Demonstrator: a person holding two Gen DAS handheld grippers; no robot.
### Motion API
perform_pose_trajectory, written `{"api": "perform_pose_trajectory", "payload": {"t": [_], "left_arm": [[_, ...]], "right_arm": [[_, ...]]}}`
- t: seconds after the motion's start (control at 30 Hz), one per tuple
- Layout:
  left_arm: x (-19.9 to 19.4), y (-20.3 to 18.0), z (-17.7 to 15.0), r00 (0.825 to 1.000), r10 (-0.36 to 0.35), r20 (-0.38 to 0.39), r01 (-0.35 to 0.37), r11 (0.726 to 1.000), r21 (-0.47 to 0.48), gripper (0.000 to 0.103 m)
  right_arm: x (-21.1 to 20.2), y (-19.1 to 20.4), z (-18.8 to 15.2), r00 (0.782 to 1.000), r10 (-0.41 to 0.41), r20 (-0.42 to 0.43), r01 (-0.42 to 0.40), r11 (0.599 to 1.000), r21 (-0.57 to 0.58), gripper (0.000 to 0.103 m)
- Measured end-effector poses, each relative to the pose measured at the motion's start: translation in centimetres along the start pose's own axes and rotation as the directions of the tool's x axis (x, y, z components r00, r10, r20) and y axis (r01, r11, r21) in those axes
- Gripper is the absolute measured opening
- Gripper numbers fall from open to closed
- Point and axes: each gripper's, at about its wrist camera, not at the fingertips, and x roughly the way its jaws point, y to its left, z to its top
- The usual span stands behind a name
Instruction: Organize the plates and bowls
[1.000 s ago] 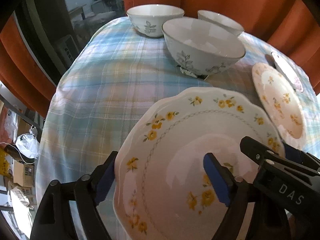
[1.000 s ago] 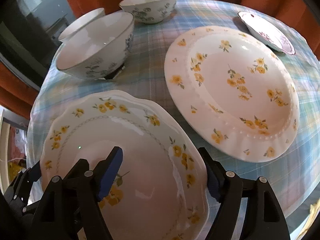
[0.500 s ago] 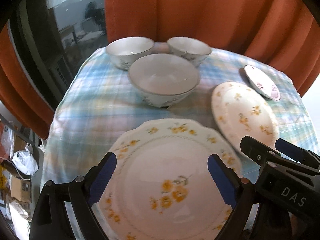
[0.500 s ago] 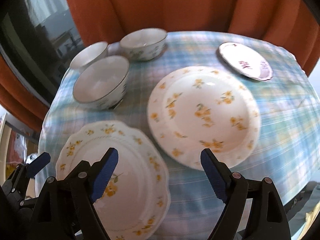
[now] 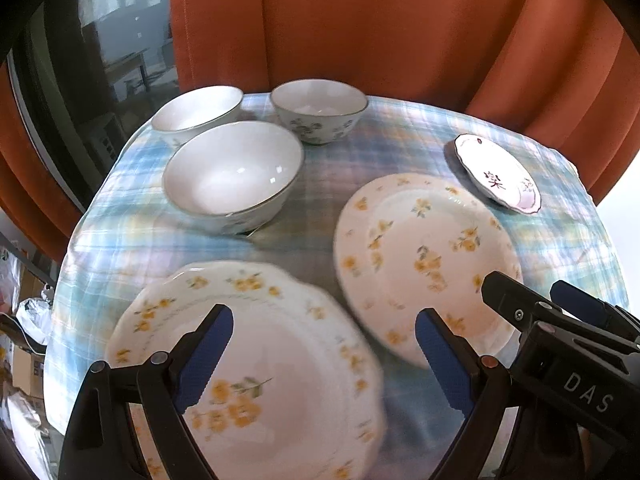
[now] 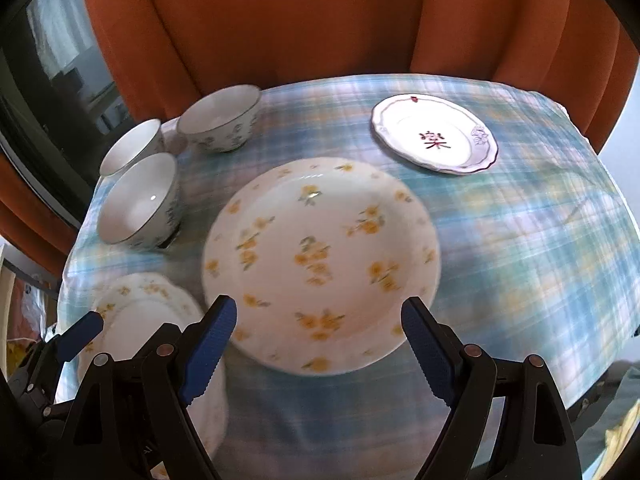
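On a table draped in a blue plaid cloth (image 5: 360,168), three white bowls with grey-blue leaf sprigs cluster at the far left: the largest bowl (image 5: 232,176) nearest, a second bowl (image 5: 198,110) behind it at the cloth's edge, a third bowl (image 5: 319,112) just to its right. At the near left lies a scalloped plate (image 5: 280,360) with yellow flowers; the left gripper (image 5: 324,356) hangs above it with its blue-padded jaws spread wide, holding nothing, the plate's centre lying between them and its right rim short of the right finger. Just beside that plate, toward the middle of the table, sits a round plate (image 6: 320,264) with scattered yellow blossoms. The right gripper (image 6: 320,348) hovers over its near rim, jaws likewise wide apart and empty, the plate lying ahead between the fingers. At the far right rests a small plate (image 6: 436,136) with a dark-edged wavy rim, bearing a dark red Chinese character at its centre. White letters "DAS" show on the right gripper's black body in the left wrist view. Orange curtains (image 6: 320,20) hang behind the table.
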Motion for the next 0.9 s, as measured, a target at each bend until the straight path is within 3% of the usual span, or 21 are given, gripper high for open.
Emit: {"api": "perform_pose_trajectory", "payload": {"t": [0.37, 0.53, 0.6, 0.9], "left_arm": [[3.3, -4.7, 3.1, 0.997, 0.073, -0.015, -0.074, 0.995, -0.073, 0.093], [6.4, -4.9, 3.9, 0.989, 0.134, -0.065, -0.141, 0.982, -0.122, 0.090], [7.3, -4.9, 4.0, 0.986, 0.147, -0.077, -0.156, 0.980, -0.122, 0.089], [10.5, -4.8, 4.7, 0.977, 0.162, -0.136, -0.177, 0.979, -0.103, 0.084]], "right_arm": [[2.5, -5.1, 4.9, 1.000, 0.016, -0.009, -0.017, 0.997, -0.077, 0.087], [5.1, -6.0, 6.4, 0.998, 0.041, -0.045, -0.044, 0.995, -0.087, 0.085], [6.4, -6.1, 6.8, 0.995, 0.060, -0.075, -0.067, 0.994, -0.090, 0.077], [10.3, -6.2, 7.1, 0.988, 0.076, -0.137, -0.087, 0.993, -0.076, 0.074]]}}
